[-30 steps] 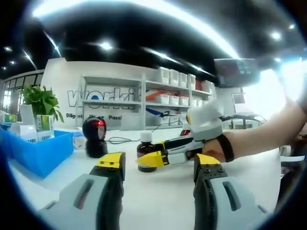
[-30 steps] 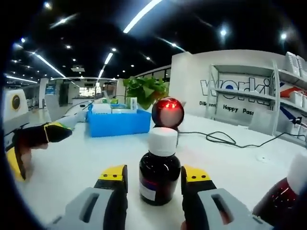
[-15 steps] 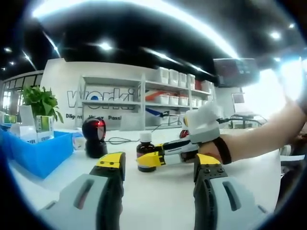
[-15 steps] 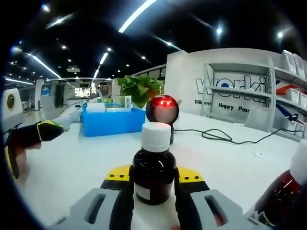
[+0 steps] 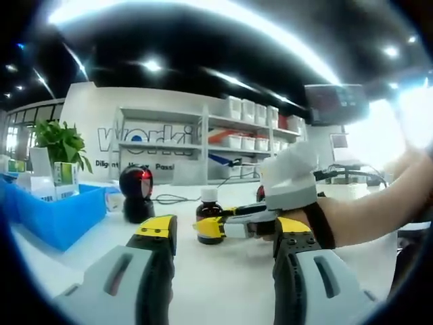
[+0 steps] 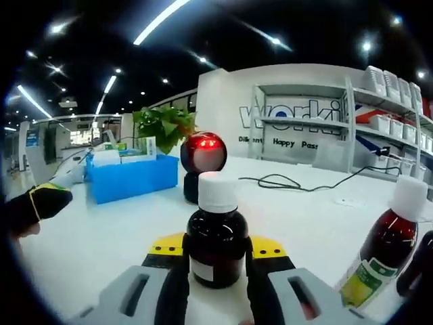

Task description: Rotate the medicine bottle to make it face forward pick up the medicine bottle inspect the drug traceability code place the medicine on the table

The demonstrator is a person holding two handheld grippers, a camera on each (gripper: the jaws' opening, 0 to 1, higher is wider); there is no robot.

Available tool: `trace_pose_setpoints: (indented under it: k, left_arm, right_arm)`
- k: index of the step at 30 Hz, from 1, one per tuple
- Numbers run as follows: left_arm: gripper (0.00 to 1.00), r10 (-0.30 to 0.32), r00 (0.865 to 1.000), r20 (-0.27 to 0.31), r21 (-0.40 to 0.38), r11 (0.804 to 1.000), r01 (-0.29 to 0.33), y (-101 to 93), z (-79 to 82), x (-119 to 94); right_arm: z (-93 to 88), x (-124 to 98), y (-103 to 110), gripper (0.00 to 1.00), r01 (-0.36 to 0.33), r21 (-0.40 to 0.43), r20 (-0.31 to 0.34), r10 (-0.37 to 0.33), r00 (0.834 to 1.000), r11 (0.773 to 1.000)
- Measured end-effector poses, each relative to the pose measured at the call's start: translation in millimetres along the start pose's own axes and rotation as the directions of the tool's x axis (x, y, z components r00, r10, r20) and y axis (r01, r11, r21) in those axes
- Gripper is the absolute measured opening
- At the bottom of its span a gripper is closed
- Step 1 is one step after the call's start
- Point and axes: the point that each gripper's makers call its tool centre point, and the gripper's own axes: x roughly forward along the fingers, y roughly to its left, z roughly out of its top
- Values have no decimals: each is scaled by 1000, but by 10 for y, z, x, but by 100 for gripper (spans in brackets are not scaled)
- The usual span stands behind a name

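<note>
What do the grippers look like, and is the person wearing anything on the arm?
Both grippers, left and right, have grey slotted jaws tipped with yellow pads edged in black. Seen from the left gripper view, the right carries a white box, and the bare arm behind it wears a dark wristband.

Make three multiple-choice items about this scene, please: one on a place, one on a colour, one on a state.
1. Where is the blue bin?
A. left of the scanner
B. on the shelf
C. under the table

2. What colour is the held bottle's cap?
A. green
B. white
C. black

3. What is the right tool doing?
A. open, away from the bottle
B. shut on the dark bottle
C. lying on the table

Answers: 1 A, the bin stands left of the scanner; 2 B, the cap is white; 3 B, both jaws press the bottle's sides.
</note>
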Motion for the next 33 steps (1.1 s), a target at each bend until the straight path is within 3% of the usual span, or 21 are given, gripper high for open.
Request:
trace_pose_setpoints:
  k: [11,16,27,33]
  left_arm:
    - [48,-1,1000,1,1,1000,1,-4,3,-4]
    - [48,-4,1000,-1,4,1000,4,-18,1,-1]
    - [48,-6,1000,-3,2,1000,6,-16,-2,-3]
    - [48,-7,1000,-5,6,1000,7,-17,-4,0]
  right_arm:
    - [-15,12,-8,28,15,9,-11,-15,1000,1000]
    - [-59,-1,-27,30,-41,47,-10,42,999,998]
    - [110,-69,-34,39,-196,-62,36,198,980,979]
    - [130,-55,13,39,-291,-151,10,296,955,945]
